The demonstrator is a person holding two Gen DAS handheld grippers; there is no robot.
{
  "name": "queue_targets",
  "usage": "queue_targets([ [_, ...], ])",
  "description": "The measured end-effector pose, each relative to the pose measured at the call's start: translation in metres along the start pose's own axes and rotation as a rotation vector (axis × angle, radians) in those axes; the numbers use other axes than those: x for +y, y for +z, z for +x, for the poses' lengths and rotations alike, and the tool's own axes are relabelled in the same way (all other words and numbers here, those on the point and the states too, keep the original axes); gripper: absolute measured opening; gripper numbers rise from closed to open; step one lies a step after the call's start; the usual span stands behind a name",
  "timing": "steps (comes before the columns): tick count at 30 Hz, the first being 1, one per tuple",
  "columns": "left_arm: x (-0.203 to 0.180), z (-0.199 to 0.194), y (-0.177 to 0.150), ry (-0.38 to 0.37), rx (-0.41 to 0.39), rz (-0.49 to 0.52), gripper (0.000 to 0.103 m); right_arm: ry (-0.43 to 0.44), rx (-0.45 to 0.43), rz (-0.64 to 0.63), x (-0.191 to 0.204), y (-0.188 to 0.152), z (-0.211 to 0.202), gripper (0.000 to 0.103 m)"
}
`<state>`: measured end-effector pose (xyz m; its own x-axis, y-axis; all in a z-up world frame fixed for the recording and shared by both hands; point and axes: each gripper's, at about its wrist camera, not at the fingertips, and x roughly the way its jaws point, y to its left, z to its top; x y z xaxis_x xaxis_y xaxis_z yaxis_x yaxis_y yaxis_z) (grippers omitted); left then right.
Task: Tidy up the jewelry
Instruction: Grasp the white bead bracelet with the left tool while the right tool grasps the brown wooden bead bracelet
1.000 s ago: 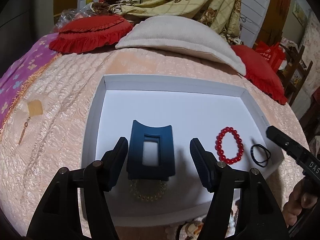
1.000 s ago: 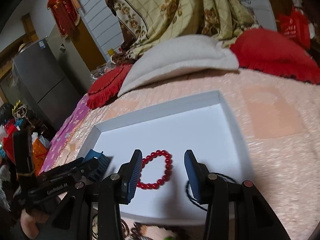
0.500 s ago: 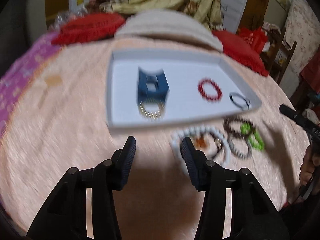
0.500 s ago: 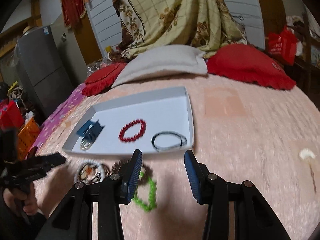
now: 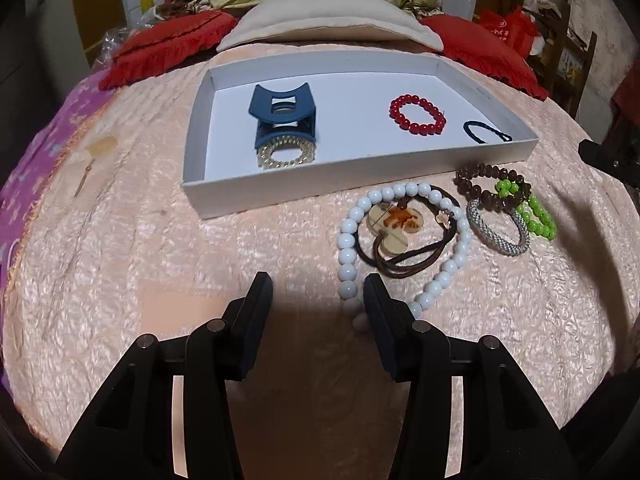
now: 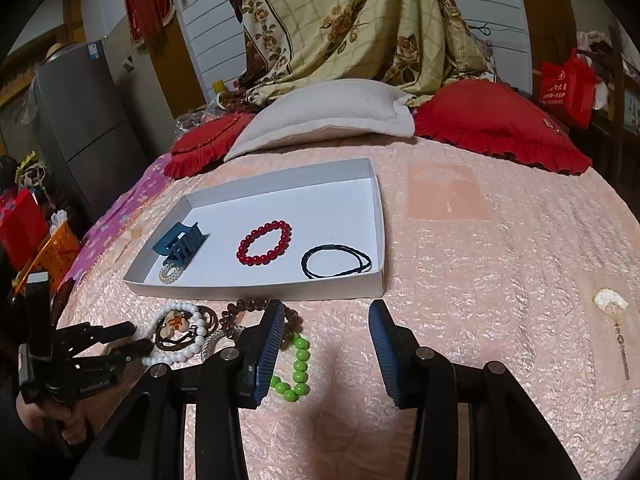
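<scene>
Black left claw (image 5: pixel 318 304) and right claw (image 6: pixel 326 336), ribbed blue pads, silver screws.

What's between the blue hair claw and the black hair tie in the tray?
The red bead bracelet, lying flat on the tray floor between the claw and the tie, touching neither. Both wrist views show it.

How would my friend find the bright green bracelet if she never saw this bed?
Start at the white tray on the pink bedspread. Just outside its near right corner lies a heap of bracelets; the green bracelet sits at the far right edge, tangled with a brown beaded bracelet and beside a silvery one. It is the only lime-green thing there.
</scene>
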<state>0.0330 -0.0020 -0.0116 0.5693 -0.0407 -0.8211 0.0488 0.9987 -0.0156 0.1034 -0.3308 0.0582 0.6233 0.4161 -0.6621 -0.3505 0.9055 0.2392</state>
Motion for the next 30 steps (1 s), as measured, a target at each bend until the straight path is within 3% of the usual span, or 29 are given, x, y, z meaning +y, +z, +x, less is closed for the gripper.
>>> queue_targets([
  [5, -0.001, 0.002, 0.003, 0.025, 0.001, 0.008, 0.047, 0.01, 0.021, -0.03, 0.005, 0.0, 0.005, 0.042],
  [7, -0.01, 0.002, 0.005, 0.001, 0.002, 0.044, 0.026, 0.01, 0.052, -0.071, 0.009, -0.002, 0.013, 0.042],
  [8, -0.014, 0.002, 0.005, -0.015, 0.008, 0.064, 0.009, 0.012, 0.07, -0.094, 0.012, -0.003, 0.017, 0.042],
  [10, -0.024, 0.002, 0.005, 0.014, 0.002, 0.114, 0.008, 0.014, 0.092, -0.143, 0.019, -0.005, 0.026, 0.038],
  [13, -0.021, 0.003, 0.008, -0.021, 0.015, 0.093, 0.008, 0.031, 0.124, -0.191, 0.027, -0.006, 0.042, 0.025],
  [24, -0.005, -0.001, 0.014, -0.044, 0.009, 0.015, 0.008, 0.09, 0.214, -0.131, 0.026, -0.003, 0.085, 0.022],
  [27, -0.003, -0.002, 0.016, -0.051, 0.005, 0.001, 0.008, 0.078, 0.228, -0.157, 0.031, -0.007, 0.087, 0.01],
  [30, -0.001, -0.005, 0.016, -0.059, -0.003, -0.008, 0.008, 0.099, 0.206, -0.155, 0.032, -0.006, 0.081, 0.01],
])
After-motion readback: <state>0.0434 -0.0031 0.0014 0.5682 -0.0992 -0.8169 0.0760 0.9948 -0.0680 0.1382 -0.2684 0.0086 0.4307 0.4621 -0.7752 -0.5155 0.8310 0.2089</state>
